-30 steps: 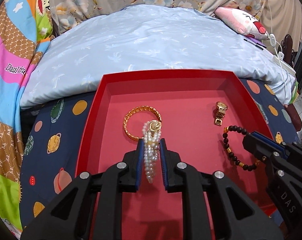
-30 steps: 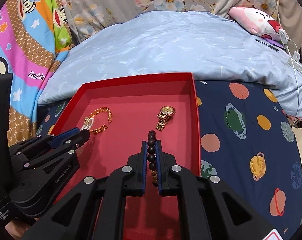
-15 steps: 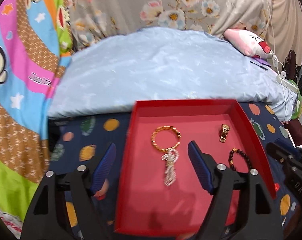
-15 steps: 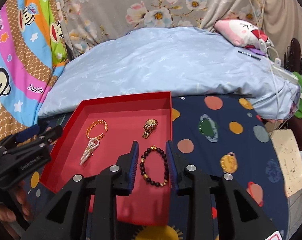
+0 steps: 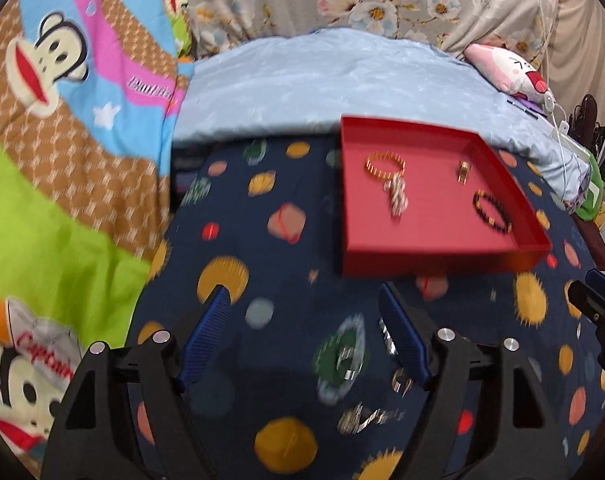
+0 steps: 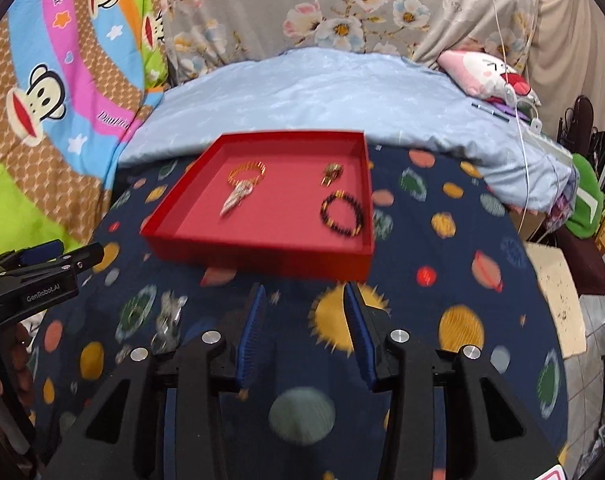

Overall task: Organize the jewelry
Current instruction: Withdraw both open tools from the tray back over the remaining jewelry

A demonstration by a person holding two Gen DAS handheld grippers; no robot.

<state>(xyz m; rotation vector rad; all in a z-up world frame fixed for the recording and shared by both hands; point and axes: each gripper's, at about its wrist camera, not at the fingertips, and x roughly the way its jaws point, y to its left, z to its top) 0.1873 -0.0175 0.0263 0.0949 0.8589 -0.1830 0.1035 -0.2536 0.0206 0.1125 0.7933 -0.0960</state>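
Note:
A red tray (image 5: 442, 256) (image 6: 262, 258) lies on the navy planet-print cloth. In it are a gold bangle (image 5: 384, 164) (image 6: 247, 172), a pearl bracelet (image 5: 398, 196) (image 6: 235, 199), a gold watch (image 5: 464, 171) (image 6: 332, 172) and a dark bead bracelet (image 5: 492, 212) (image 6: 342, 214). My left gripper (image 5: 304, 336) is open and empty, well in front of the tray. Silver jewelry pieces (image 5: 366, 416) (image 6: 168, 322) lie blurred on the cloth by its right finger. My right gripper (image 6: 304, 328) is open and empty, just short of the tray's near wall.
A light blue quilt (image 6: 322, 96) lies behind the tray, with a pink plush pillow (image 6: 490, 76) at the far right. A colourful monkey-print blanket (image 5: 62, 120) borders the cloth on the left. A white board (image 6: 558, 300) lies off the right edge.
Both grippers let go of their bracelets, opened and drew back out of the tray. The pearl and bead bracelets now lie in the tray. The left gripper swung left over the cloth.

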